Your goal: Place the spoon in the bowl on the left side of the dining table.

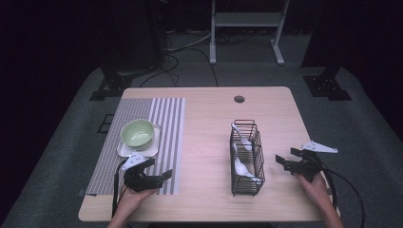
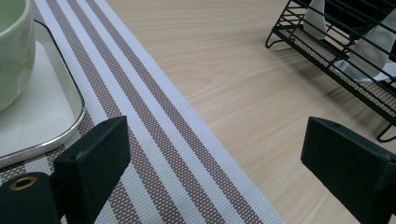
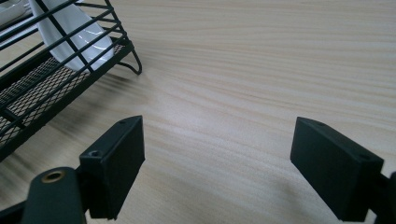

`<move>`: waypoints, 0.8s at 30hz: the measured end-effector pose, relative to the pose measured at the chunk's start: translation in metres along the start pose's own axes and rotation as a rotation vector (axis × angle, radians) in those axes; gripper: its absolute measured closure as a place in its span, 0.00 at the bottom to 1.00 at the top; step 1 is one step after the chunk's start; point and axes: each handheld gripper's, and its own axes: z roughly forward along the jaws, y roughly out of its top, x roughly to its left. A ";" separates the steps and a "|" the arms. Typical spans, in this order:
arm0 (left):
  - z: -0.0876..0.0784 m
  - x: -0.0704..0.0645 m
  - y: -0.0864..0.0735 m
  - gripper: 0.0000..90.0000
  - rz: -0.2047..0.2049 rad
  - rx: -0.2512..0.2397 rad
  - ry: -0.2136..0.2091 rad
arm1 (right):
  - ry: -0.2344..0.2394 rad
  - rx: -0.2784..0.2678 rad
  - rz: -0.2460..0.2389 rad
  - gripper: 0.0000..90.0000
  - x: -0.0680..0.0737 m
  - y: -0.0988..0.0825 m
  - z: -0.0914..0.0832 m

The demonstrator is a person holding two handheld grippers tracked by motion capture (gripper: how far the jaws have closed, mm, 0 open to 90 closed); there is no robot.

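Black wire rack [image 1: 247, 159] between two gaping tools

So the mat [image 1: 142, 142] lies on the left half of the surface [image 1: 204, 123], with a tray [image 1: 124, 149] on it and a bowl [image 1: 138, 132] on the tray. The wire rack [image 1: 247, 159] stands right of centre, spoons [image 1: 241, 166] inside. Left gripper [image 1: 159, 176] sits over the mat's near edge, right gripper [image 1: 287, 159] just right of the rack.

Matt black wire basket [image 1: 247, 159], glossy white spoons [image 1: 241, 166], woven striped placemat [image 1: 157, 142], smooth pale wood table [image 1: 209, 190], glossy green bowl [image 1: 137, 133].
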 end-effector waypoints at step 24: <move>0.006 -0.016 0.009 0.08 -0.001 -0.041 -0.066 | -0.012 0.001 -0.001 0.18 0.000 0.000 0.000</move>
